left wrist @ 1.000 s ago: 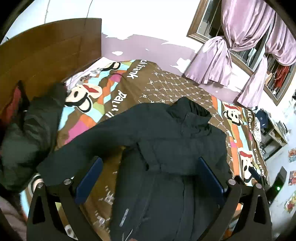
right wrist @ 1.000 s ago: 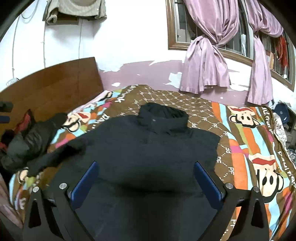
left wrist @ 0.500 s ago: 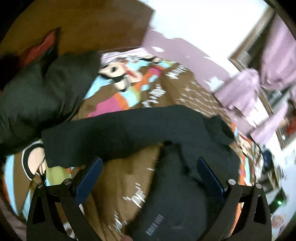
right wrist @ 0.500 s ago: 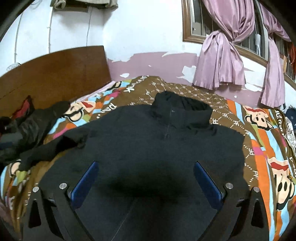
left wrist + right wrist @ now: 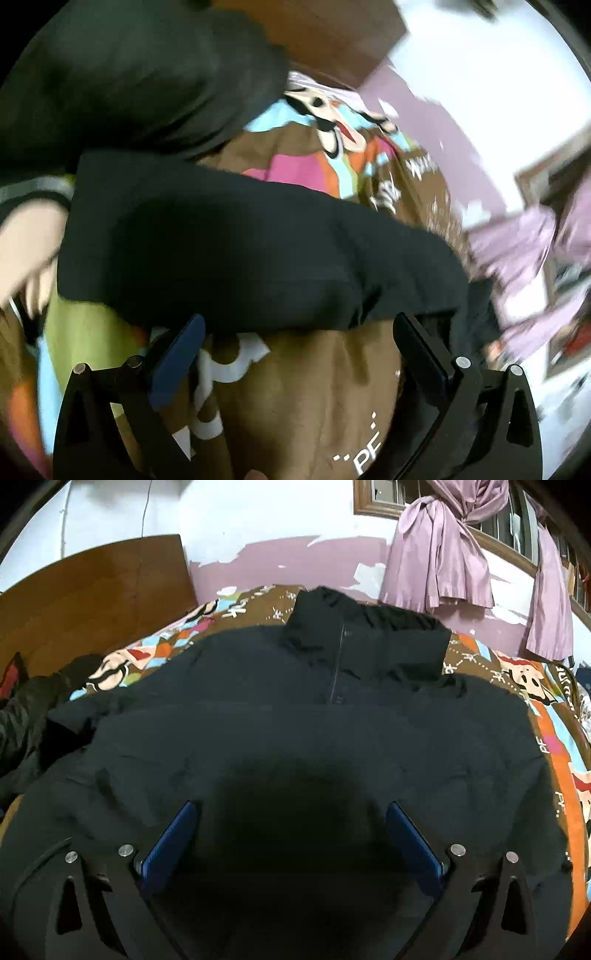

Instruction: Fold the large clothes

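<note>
Spread left gripper [image 5: 299,328] just short of sleeve [image 5: 240,251] at 12 o'clock, sleeve running 9 to 3; right gripper [image 5: 291,816], also spread, over jacket [image 5: 295,720] body.

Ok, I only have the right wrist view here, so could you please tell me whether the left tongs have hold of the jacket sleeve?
Observer: No. The left tongs are open, and the near edge of the sleeve lies just ahead of their tips, not gripped.
Operator: Thank you. Is the sleeve bunched up or laid out?
Observer: Laid out. It stretches flat across the bedspread, with its cuff end toward the left of the left wrist view.
</note>
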Demonstrator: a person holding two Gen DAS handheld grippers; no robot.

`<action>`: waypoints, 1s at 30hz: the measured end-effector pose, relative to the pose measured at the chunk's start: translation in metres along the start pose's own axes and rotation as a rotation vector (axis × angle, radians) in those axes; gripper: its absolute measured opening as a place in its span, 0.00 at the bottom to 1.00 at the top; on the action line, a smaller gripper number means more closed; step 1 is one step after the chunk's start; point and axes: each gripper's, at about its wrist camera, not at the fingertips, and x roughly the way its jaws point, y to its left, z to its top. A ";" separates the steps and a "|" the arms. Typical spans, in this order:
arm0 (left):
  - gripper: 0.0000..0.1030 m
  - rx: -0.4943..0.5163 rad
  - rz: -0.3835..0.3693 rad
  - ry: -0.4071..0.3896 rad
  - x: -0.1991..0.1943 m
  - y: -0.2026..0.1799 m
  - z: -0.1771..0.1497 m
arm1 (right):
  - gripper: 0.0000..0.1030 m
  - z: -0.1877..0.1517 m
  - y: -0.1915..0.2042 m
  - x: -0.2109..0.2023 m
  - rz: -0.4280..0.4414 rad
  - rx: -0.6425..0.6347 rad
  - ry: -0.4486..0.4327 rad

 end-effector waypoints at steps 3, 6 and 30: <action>0.97 -0.130 -0.036 -0.016 0.001 0.024 0.006 | 1.00 0.003 0.000 0.010 -0.001 0.019 -0.001; 0.97 -0.220 -0.047 -0.006 0.009 0.040 0.010 | 1.00 0.004 0.001 0.026 0.002 0.031 0.034; 0.04 0.041 0.068 -0.291 -0.028 -0.010 -0.007 | 1.00 -0.014 -0.005 0.037 0.063 0.077 0.016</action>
